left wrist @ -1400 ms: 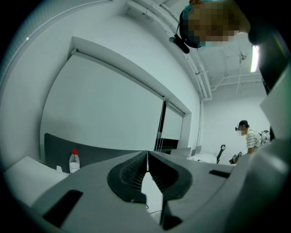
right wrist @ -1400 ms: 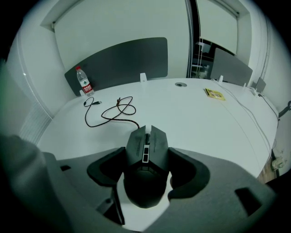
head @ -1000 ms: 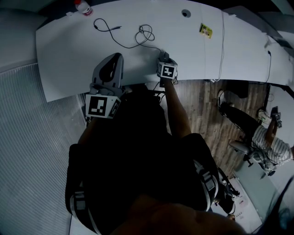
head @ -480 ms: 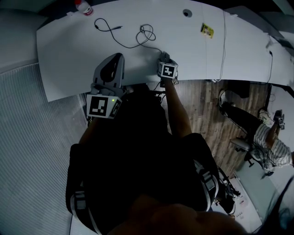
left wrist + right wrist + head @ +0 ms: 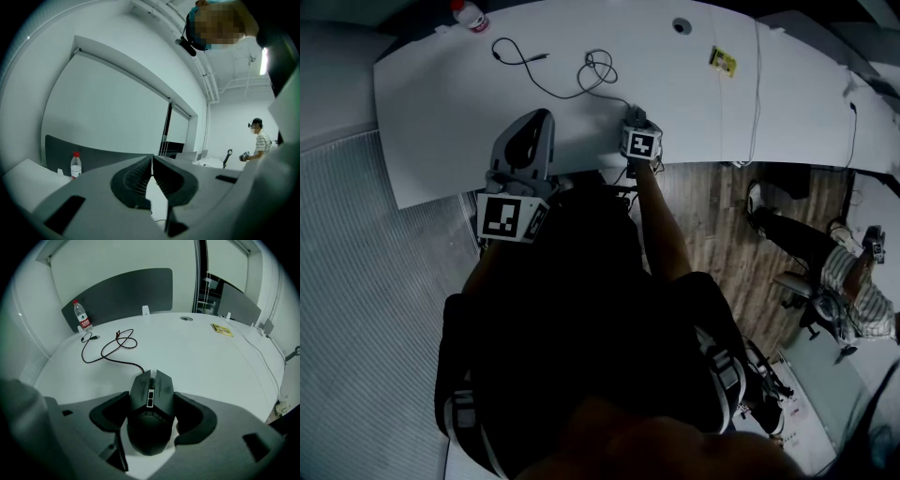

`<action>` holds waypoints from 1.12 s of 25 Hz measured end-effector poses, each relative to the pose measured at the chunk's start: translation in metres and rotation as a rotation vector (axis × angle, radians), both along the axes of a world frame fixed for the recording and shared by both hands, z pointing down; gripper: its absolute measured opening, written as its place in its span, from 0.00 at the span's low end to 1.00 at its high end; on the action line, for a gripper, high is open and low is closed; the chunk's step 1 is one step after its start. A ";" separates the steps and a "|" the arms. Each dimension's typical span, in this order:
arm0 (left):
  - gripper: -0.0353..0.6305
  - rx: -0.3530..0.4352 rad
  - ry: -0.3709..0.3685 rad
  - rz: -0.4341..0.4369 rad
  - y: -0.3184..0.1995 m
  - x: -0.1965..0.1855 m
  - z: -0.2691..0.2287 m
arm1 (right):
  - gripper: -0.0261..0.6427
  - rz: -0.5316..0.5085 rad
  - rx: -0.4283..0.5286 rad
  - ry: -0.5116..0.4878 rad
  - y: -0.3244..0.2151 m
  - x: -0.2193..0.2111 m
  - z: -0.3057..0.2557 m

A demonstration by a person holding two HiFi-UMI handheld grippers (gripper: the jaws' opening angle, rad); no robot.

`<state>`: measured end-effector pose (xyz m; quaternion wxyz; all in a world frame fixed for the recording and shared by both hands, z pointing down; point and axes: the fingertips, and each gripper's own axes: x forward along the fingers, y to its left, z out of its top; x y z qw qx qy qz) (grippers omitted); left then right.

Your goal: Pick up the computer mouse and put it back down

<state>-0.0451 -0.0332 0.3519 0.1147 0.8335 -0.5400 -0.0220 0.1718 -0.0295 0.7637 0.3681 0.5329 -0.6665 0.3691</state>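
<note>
A black wired computer mouse sits between the dark pads of my right gripper, and both pads press its sides. White desk shows beneath it; whether it rests on the desk I cannot tell. Its black cable loops away across the white desk. In the head view my right gripper is at the desk's front edge, and the mouse is hidden under it. My left gripper hangs over the desk to the left, tilted upward, its jaws shut with nothing between them.
A water bottle with a red cap stands at the desk's far left. A yellow card and a round grommet hole lie at the far right. A person sits beyond the desk on the right, over wooden floor.
Neither gripper nor the mouse has visibly moved. Only the seated person at the right has shifted a little.
</note>
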 end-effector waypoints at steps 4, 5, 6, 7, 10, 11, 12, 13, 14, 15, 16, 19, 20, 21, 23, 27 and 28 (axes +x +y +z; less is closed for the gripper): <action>0.07 -0.002 0.000 0.001 0.001 -0.001 0.002 | 0.47 -0.006 0.003 0.007 0.000 0.000 0.000; 0.07 -0.003 0.002 0.001 0.001 -0.001 0.002 | 0.47 -0.008 0.001 0.004 0.000 0.000 0.000; 0.07 -0.003 0.003 0.001 0.002 -0.001 0.002 | 0.47 -0.009 -0.002 0.000 0.001 -0.001 0.000; 0.07 -0.002 0.003 0.001 0.002 -0.002 0.002 | 0.47 -0.011 -0.005 -0.003 0.001 -0.001 0.000; 0.07 0.003 0.004 -0.003 0.001 -0.004 0.000 | 0.48 -0.015 -0.012 0.002 0.001 0.000 0.000; 0.07 0.004 0.005 -0.004 0.001 -0.005 0.000 | 0.48 -0.015 -0.014 0.007 0.001 0.002 0.000; 0.07 0.005 0.005 -0.005 0.002 -0.005 0.000 | 0.48 -0.016 -0.015 0.011 0.001 0.003 0.000; 0.07 0.006 0.005 -0.005 0.002 -0.005 0.000 | 0.49 -0.017 -0.016 0.011 0.002 0.003 0.000; 0.07 0.006 0.006 -0.004 0.003 -0.006 0.000 | 0.49 -0.018 -0.015 0.008 0.003 0.003 -0.001; 0.07 0.006 0.006 -0.004 0.004 -0.006 0.000 | 0.49 -0.020 -0.013 0.008 0.003 0.003 -0.002; 0.07 0.006 0.007 -0.003 0.004 -0.006 0.000 | 0.49 -0.020 -0.016 0.017 0.004 0.006 -0.002; 0.07 0.007 0.009 0.000 0.005 -0.006 0.000 | 0.49 -0.003 -0.034 0.047 0.008 0.013 -0.006; 0.07 0.006 0.009 0.002 0.005 -0.005 0.000 | 0.49 0.003 -0.038 0.056 0.009 0.015 -0.008; 0.07 0.005 0.010 0.005 0.006 -0.005 0.001 | 0.49 0.006 -0.037 0.057 0.010 0.016 -0.009; 0.07 0.006 0.011 0.011 0.006 -0.004 0.001 | 0.49 0.008 -0.027 0.047 0.010 0.015 -0.011; 0.07 0.010 0.015 0.018 0.009 -0.003 0.000 | 0.49 0.003 0.014 0.009 0.007 0.009 -0.019; 0.07 0.012 0.017 0.020 0.009 -0.003 0.000 | 0.49 0.002 0.027 0.002 0.005 0.008 -0.021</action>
